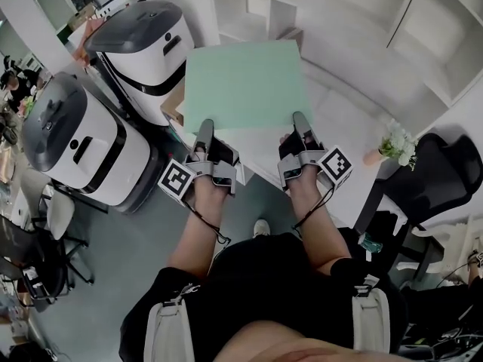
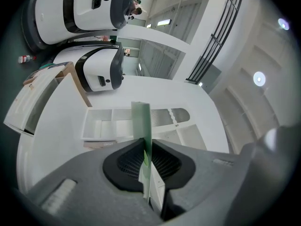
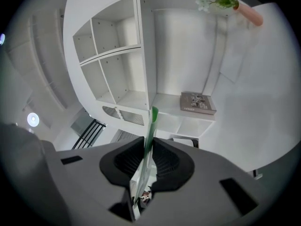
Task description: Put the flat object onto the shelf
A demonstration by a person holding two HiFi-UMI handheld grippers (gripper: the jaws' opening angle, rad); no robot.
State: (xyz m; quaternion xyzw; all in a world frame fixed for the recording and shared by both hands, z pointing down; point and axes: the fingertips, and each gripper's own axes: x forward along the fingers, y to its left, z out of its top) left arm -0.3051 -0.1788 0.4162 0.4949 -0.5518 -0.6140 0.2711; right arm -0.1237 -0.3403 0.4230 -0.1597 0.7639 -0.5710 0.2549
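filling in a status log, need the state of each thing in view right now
green sheet, held in the air, not yet on the shelf
left gripper, shut on the green sheet's near edge
right gripper, shut on the same edge
book, lying flat on a shelf board

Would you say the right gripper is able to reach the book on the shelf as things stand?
Probably not yet: the right gripper is shut on the green board, which the left gripper grips too. The book itself lies in an open bay of the shelf, nothing in front.
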